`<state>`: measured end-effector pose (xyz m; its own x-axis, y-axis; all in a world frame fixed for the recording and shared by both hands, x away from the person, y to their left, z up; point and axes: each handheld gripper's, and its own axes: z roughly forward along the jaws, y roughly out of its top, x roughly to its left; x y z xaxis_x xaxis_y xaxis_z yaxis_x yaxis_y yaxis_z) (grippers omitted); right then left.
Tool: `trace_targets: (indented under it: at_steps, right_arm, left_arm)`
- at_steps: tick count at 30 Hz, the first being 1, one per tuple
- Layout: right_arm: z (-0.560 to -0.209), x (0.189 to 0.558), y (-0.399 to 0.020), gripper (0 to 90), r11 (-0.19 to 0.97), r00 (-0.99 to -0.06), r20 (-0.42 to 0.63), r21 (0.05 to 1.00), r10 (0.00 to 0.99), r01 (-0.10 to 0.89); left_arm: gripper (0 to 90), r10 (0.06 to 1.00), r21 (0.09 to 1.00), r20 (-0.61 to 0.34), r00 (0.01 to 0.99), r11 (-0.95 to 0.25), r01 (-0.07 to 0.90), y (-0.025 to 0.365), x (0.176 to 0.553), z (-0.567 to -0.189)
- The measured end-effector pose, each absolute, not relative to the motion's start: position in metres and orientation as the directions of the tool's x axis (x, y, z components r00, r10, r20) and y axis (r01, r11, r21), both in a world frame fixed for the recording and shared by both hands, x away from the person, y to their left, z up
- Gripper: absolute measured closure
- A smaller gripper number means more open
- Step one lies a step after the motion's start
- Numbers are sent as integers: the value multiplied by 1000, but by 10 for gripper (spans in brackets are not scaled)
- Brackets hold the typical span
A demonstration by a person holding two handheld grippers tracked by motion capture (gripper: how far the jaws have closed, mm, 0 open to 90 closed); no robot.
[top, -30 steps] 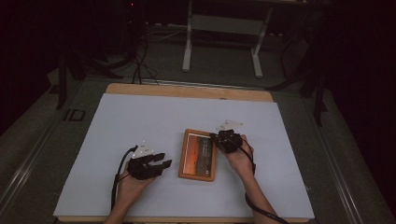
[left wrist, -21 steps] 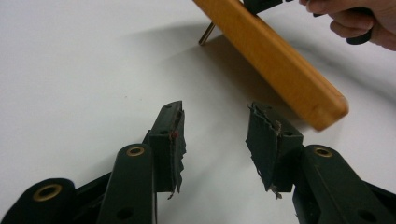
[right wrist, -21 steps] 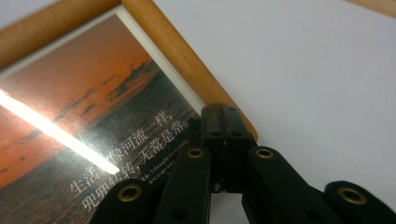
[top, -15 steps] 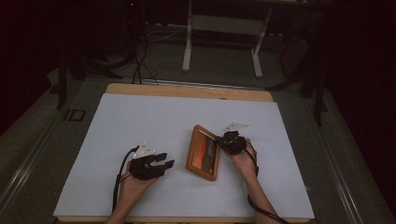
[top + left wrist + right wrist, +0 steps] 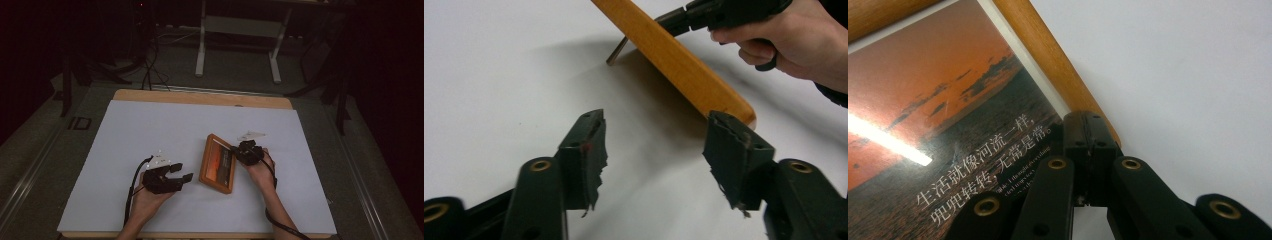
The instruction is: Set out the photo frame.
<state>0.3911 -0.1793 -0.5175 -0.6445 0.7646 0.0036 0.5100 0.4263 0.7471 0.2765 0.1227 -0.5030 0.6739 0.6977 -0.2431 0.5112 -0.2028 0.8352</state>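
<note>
A wooden picture frame (image 5: 218,163) with a sunset photo stands tilted on the white table, its right long edge raised off the surface. My right gripper (image 5: 241,151) is shut on that raised edge. In the right gripper view the jaws (image 5: 1090,131) pinch the wooden rim (image 5: 1048,60) beside the photo (image 5: 948,110), which carries white Chinese text. My left gripper (image 5: 181,172) rests open just left of the frame. In the left gripper view its open jaws (image 5: 659,132) face the frame's back edge (image 5: 674,60), and a stand leg (image 5: 616,50) props from behind.
A white sheet (image 5: 150,130) covers the table, with a wooden strip (image 5: 200,97) along the far edge. A metal stand (image 5: 237,45) and cables lie on the dark floor beyond. White surface stretches around both hands.
The frame lay flat a second ago. Its right edge has since been lifted by my right gripper, so it now leans up toward the left. The left gripper has barely moved.
</note>
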Motion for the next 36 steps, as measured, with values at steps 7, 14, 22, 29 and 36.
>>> trace_targets:
  at_steps: [7,14,22,29,36]
  right_arm:
    - [-518,391,-179,900,425,-641,0,749,768,509]
    - [-518,391,-179,900,428,-641,-4,747,768,508]
    - [-517,391,-177,900,434,-637,-17,746,771,505]
    - [-518,390,-178,900,431,-638,-19,752,770,498]
    - [-518,390,-178,900,434,-642,-21,754,767,494]
  left_arm:
    - [385,663,831,-268,699,-207,515,107,274,-498]
    - [358,653,818,-290,700,-210,535,95,276,-498]
    - [352,646,768,-375,665,-185,613,84,290,-503]
    - [432,648,732,-405,645,-194,654,70,299,-504]
    - [468,639,689,-453,622,-192,699,67,302,-505]
